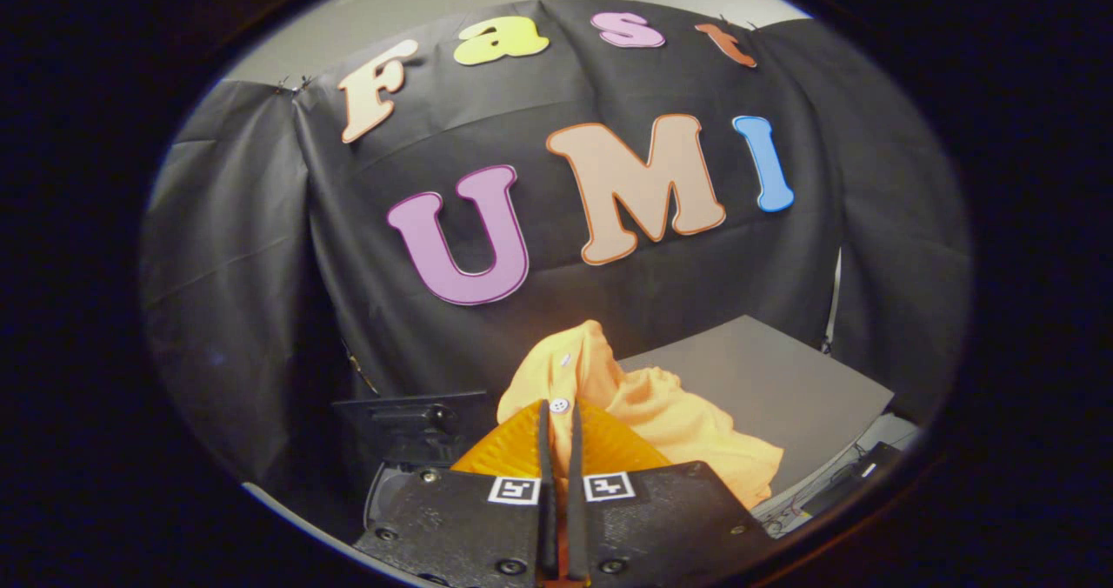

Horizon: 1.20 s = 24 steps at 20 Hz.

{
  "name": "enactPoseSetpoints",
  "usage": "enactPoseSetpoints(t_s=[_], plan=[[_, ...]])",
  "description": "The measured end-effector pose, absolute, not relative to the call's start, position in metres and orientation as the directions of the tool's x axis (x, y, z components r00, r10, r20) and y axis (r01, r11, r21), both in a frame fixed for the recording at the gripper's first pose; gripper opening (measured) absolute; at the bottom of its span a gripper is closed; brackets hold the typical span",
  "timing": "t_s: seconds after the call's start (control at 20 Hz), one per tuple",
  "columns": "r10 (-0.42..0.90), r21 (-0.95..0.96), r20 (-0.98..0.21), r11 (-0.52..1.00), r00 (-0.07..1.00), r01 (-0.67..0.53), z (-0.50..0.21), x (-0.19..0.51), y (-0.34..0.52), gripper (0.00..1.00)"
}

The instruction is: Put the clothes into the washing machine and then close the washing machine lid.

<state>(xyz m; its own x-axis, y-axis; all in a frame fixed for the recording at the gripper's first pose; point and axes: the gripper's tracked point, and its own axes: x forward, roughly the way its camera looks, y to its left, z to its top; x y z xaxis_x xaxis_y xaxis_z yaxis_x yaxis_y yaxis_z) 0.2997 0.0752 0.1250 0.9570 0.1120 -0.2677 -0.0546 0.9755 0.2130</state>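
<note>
I see the orange garment (643, 405) bunched right at the tips of my gripper (561, 414), rising just ahead of the fingers and spilling off to their right side. A white button (559, 404) on the cloth sits exactly at the fingertips, and a second, smaller button shows higher up on the raised fold. The fabric stands up in a crumpled peak beyond the tips and hangs down past the right finger in loose folds.

My fingers are drawn almost fully together, with only a thin slit between them, and a sliver of the orange cloth shows in that slit, so I read them as pinched on the garment with both fingers pressing it.

Behind the hanging cloth, to the right, I see a flat grey panel (765, 379) lying at a slant. To the left of the fingers, lower down, there is a dark hinged piece (409, 423) with a light curved rim (374, 492) below it; I cannot tell for sure what it belongs to. The black cloth wall (261, 266) hangs beyond everything.
</note>
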Motion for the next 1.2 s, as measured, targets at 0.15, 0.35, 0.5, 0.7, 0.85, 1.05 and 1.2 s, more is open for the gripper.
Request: enactPoseSetpoints(t_s=[0.15,0.35,0.5,0.7,0.85,1.05,1.2], plan=[[0.137,0.213,-0.239,0.973,0.961,-0.086,0.139,0.285,0.106,0.04],[0.172,0.192,-0.193,0.972,0.966,-0.135,0.154,0.275,0.147,0.04],[0.193,0.189,-0.173,0.969,0.966,-0.160,0.155,0.274,0.179,0.04],[0.236,0.162,-0.181,0.965,0.955,-0.208,0.140,0.275,0.223,0.04],[0.260,0.138,-0.206,0.962,0.943,-0.235,0.119,0.279,0.248,0.04],[0.292,0.193,-0.226,0.948,0.929,-0.252,0.087,0.286,0.269,0.04],[0.309,0.207,-0.236,0.942,0.921,-0.263,0.060,0.289,0.281,0.04]])
